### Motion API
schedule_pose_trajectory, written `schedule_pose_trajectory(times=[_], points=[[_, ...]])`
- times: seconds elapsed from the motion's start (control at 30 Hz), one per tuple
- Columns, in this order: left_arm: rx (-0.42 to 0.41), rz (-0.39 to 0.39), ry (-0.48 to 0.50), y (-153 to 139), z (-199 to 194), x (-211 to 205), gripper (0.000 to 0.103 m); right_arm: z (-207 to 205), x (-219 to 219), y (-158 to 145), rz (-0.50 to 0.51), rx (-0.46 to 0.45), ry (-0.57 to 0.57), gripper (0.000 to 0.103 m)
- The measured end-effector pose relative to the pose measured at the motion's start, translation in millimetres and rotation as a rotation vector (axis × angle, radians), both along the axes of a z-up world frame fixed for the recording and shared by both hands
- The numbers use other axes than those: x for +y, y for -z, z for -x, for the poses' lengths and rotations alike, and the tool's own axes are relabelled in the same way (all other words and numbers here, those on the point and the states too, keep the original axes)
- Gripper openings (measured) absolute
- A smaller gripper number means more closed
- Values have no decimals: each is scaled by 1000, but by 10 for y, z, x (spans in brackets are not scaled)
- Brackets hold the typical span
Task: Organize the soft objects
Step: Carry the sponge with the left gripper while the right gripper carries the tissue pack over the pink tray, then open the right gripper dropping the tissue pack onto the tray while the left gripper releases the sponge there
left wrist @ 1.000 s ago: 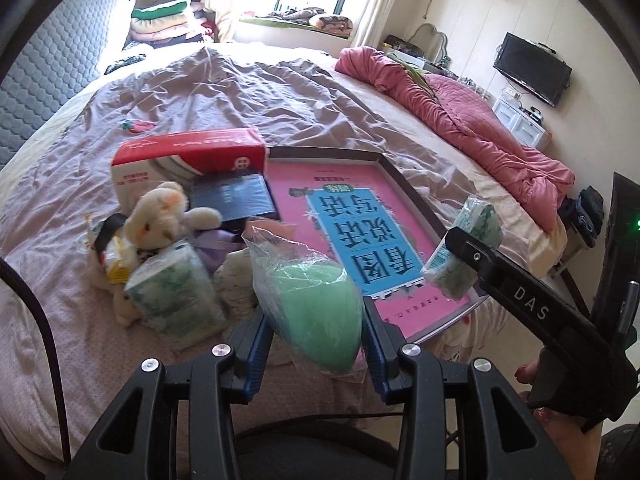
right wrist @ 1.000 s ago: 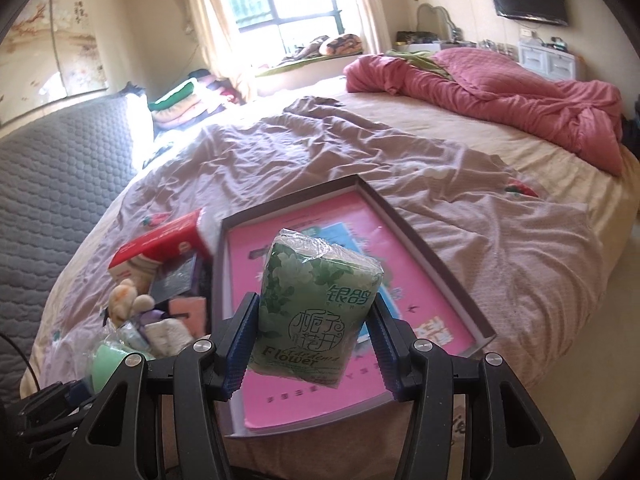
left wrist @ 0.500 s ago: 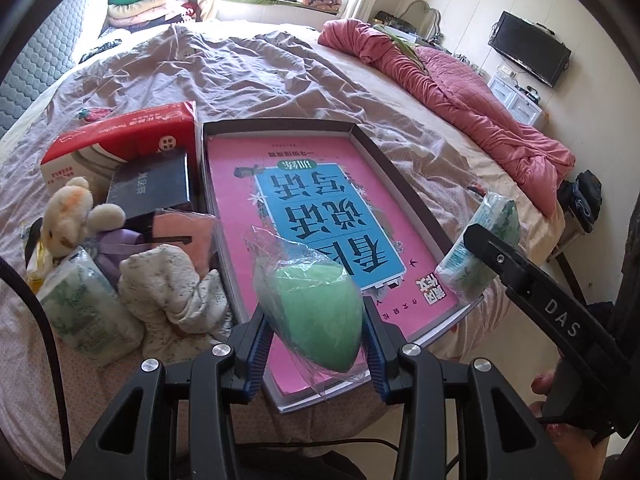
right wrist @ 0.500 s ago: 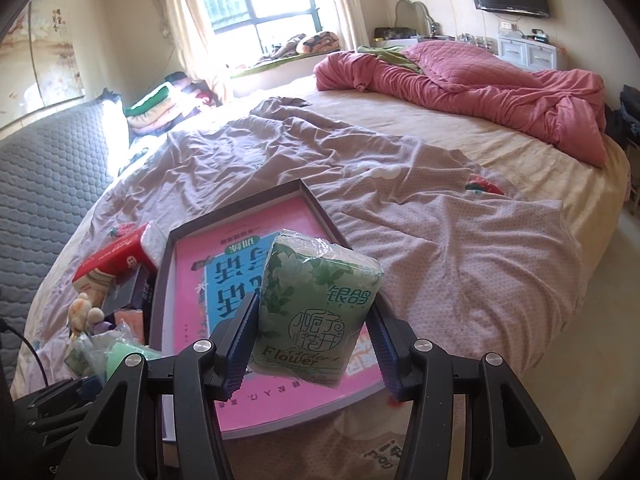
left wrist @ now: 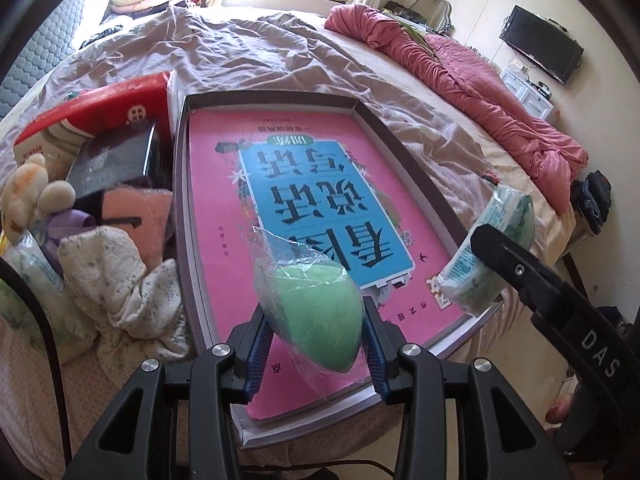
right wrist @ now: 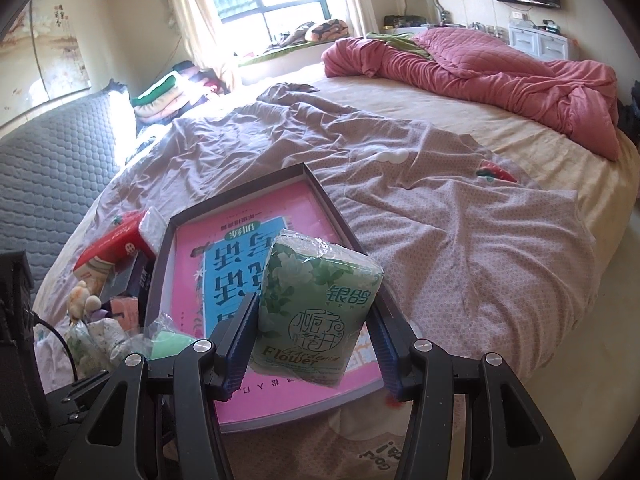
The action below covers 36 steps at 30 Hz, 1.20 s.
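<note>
Your landmark is the tray (left wrist: 404, 152), lying on the bed (left wrist: 248, 48). Left of the tray: tissue box (left wrist: 100, 108), plush toy (left wrist: 32, 196), folded cloth (left wrist: 116, 276). Behind the tray to the right: quilt (left wrist: 480, 84). A booklet (left wrist: 304, 196) lies inside the tray.

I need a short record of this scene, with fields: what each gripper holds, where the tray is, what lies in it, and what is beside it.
left gripper: shut on green sponge in clear wrap, held over the tray's near end
right gripper: shut on green tissue pack, over the tray
tray: dark-rimmed, lying on the bed
tray contents: pink book with blue title panel
beside tray, left wrist view: red tissue box, plush toy, floral cloth
</note>
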<state>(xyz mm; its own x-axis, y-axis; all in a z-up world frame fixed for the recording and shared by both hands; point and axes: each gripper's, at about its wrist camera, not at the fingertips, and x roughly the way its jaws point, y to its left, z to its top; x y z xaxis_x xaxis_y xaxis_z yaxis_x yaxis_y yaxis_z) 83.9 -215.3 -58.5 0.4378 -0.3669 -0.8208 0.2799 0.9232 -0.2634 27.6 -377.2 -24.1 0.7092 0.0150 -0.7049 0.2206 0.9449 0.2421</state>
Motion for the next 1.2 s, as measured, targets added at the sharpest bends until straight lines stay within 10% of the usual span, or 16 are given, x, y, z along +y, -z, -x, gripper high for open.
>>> schedule_pose_trajectory(times=[1.2], points=[[50,-14,7,116,20,-28,43,-142,66,359,81,139,-1,55]])
